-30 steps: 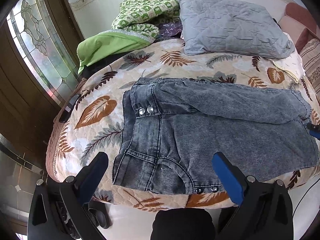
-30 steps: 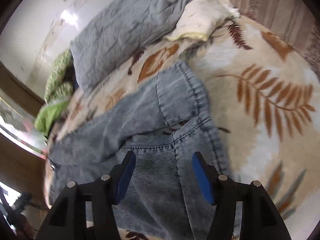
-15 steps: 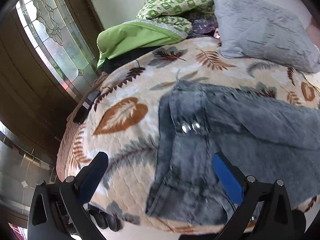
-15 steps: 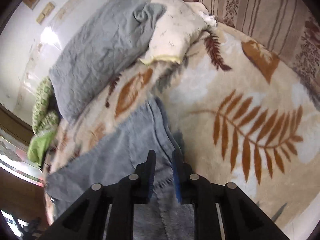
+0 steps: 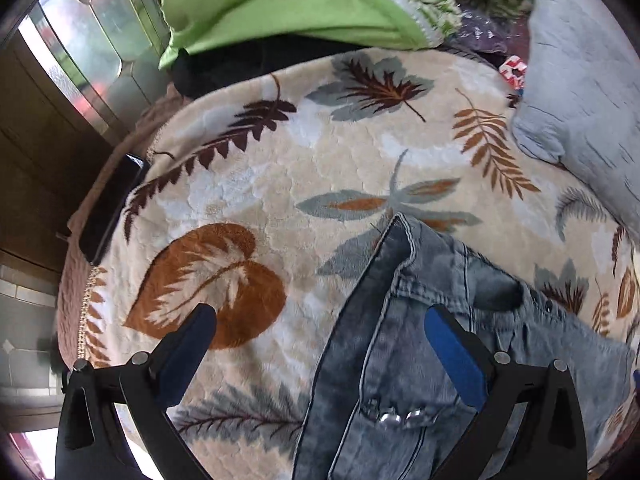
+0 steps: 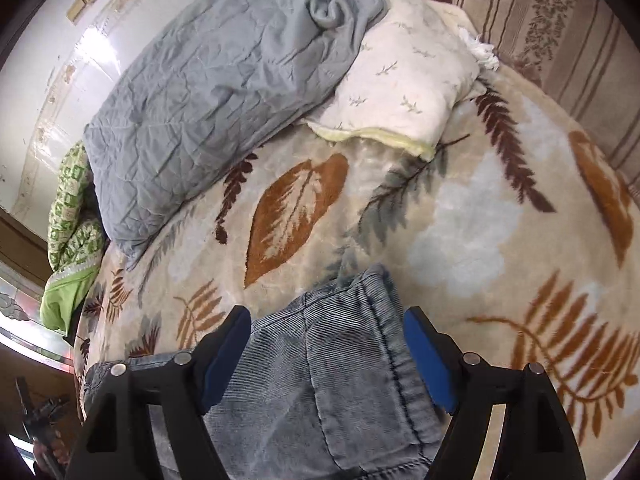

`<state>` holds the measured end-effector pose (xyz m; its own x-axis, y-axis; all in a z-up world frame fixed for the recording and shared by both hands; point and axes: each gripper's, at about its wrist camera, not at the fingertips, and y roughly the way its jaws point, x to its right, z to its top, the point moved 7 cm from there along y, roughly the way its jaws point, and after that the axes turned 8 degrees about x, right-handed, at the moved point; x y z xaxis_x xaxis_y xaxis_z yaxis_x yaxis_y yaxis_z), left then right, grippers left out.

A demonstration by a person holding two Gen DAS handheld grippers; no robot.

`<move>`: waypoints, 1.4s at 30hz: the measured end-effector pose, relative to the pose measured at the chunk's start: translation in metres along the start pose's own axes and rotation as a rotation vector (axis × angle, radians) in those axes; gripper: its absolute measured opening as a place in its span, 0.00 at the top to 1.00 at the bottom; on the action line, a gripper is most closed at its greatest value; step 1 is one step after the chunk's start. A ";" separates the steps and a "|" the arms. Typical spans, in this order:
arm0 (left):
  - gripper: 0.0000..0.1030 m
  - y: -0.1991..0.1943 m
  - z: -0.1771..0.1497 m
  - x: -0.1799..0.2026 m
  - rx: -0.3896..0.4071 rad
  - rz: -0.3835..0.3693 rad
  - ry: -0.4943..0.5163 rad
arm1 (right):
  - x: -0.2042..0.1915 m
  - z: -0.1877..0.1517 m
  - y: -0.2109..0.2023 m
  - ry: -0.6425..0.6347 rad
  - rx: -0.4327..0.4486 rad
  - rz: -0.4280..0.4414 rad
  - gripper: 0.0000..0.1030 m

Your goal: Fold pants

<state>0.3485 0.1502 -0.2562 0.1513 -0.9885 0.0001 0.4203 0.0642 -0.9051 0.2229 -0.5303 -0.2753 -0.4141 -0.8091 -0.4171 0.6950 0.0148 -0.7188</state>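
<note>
Pants [image 5: 420,360] flat on leaf-print blanket [image 5: 260,160], left claw [image 5: 320,340] and right claw [image 6: 328,344] both wide open, empty.

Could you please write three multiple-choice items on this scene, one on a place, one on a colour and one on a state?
1. Where do the jeans lie?
A. on the leaf-patterned blanket
B. on the floor
C. on the grey pillow

2. What colour are the pads on the fingers of the left gripper?
A. red
B. blue
C. yellow

3. How is the right gripper?
A. shut on the jeans
C. shut on the pillow
B. open

Answers: 1 A, denim rests on the leaf print; 2 B, both pads are blue; 3 B, the fingers stand wide apart over the hem.
</note>
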 end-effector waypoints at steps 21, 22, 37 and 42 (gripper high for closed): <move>0.82 0.082 0.025 0.077 -0.191 -0.265 -0.038 | 0.003 0.010 0.006 -0.052 0.035 -0.038 0.21; 0.85 0.082 0.025 0.078 -0.187 -0.263 -0.035 | 0.003 0.010 0.007 -0.050 0.034 -0.038 0.21; 0.93 0.095 0.028 0.089 -0.131 -0.252 -0.050 | 0.013 0.023 0.032 -0.001 -0.051 -0.017 0.21; 0.95 0.084 0.024 0.094 -0.099 -0.254 -0.046 | 0.024 0.018 0.056 -0.001 -0.108 -0.037 0.22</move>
<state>0.4198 0.0656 -0.3218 0.0931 -0.9638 0.2498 0.3607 -0.2012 -0.9107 0.2625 -0.5593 -0.3157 -0.4380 -0.8106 -0.3887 0.6118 0.0480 -0.7896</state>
